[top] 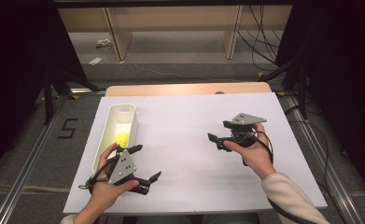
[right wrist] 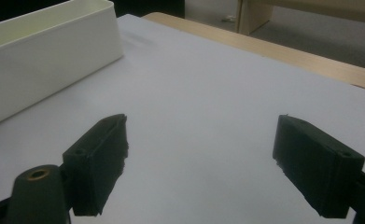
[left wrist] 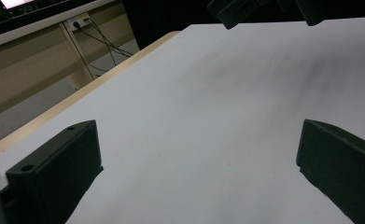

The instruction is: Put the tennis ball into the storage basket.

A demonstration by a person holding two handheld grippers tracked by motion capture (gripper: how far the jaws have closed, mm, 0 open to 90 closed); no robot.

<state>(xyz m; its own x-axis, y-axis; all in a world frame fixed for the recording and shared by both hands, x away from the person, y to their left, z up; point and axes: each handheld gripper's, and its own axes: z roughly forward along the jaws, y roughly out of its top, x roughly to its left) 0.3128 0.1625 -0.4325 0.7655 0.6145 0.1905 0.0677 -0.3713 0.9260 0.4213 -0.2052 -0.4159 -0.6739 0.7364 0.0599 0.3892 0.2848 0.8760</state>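
My left gripper (top: 148, 162) is held low over the near left part of the white board (top: 189, 154), its jaws wide open and pointing right. In the left gripper view, the left gripper (left wrist: 196, 128) has only bare board between its jaws. My right gripper (top: 217, 130) hovers over the right half of the board, open and pointing left, with nothing in it. The right gripper view shows the right gripper (right wrist: 201, 121) spread over the bare sheet. A long white bin (top: 117, 128) stands along the board's left side with a yellow object (top: 121, 139) inside.
The white bin (right wrist: 45, 51) lies ahead and left of the right gripper. The other gripper (left wrist: 245, 9) shows at the top of the left gripper view. A wooden table edge (top: 185, 88) runs along the far side. Cables (top: 259, 37) and shelving legs stand on the floor beyond.
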